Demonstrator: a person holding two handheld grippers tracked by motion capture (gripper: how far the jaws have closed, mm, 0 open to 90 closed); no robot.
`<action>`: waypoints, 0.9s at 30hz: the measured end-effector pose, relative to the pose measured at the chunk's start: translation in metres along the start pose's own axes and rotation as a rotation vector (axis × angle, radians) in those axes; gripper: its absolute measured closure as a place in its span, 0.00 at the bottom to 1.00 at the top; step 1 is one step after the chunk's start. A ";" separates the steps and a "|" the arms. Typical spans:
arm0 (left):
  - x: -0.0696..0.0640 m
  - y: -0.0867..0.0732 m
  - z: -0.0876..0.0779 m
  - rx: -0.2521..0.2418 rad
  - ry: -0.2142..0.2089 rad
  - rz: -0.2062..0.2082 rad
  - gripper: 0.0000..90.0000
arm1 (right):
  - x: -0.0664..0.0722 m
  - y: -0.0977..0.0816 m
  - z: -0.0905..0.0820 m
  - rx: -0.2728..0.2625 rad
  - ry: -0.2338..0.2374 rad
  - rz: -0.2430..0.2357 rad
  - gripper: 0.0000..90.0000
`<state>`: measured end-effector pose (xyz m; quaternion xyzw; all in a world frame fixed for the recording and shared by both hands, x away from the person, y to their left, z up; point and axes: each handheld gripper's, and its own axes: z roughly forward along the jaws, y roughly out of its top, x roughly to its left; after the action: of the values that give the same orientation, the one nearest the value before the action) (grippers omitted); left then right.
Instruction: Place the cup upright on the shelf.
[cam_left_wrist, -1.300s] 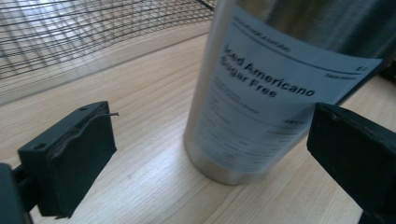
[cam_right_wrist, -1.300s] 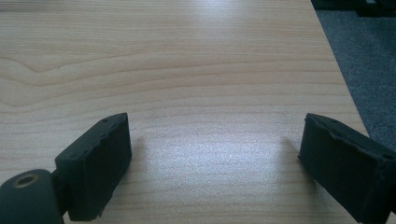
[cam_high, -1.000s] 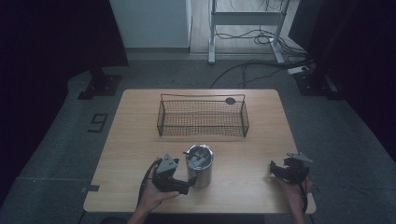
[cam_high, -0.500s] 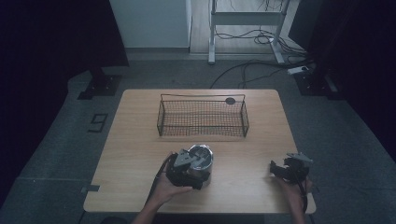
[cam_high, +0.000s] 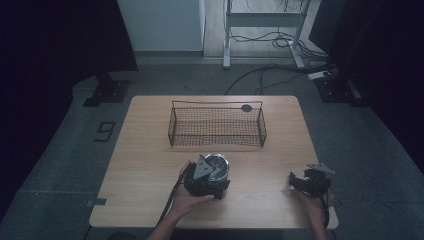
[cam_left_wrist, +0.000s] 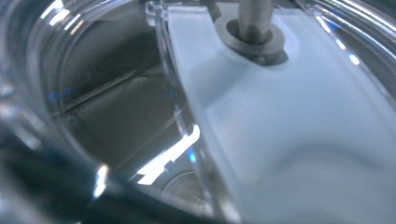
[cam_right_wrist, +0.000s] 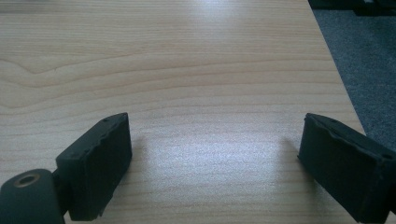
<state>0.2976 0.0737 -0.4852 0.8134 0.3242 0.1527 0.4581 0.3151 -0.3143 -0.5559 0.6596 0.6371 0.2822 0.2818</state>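
Your left tool (cam_high: 206, 176) sits right at the shiny round metal-and-glass canister (cam_high: 216, 168), at about 6 o'clock on the light wooden table (cam_high: 145, 170), near the front edge. In the left gripper view you're pressed up against its clear curved wall (cam_left_wrist: 116, 107) and white inner blade on a metal shaft (cam_left_wrist: 289, 116); the jaws are hidden, so you can't tell whether they are spread or closed, or whether they grip it. Likely step: taking hold of the canister. Next, confirm a firm pinch on the rim or wall, then lift it straight up toward the black wire basket (cam_high: 218, 126) at 12 o'clock. Your right tool (cam_right_wrist: 212, 161) rests at 4 o'clock on bare wood, jaws spread wide, holding nothing.
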 end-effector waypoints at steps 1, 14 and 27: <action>0.000 0.000 0.000 0.001 0.000 0.003 0.03 | 0.000 0.000 0.000 0.000 0.000 0.000 0.10; 0.001 0.001 -0.002 0.013 -0.035 0.036 0.04 | 0.000 0.000 0.000 0.000 -0.003 0.003 0.11; 0.003 0.011 -0.013 -0.021 -0.034 0.035 0.04 | -0.001 0.000 0.000 -0.001 -0.006 0.004 0.11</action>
<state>0.2974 0.0801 -0.4696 0.8166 0.3005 0.1503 0.4694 0.3152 -0.3148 -0.5559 0.6616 0.6347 0.2812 0.2834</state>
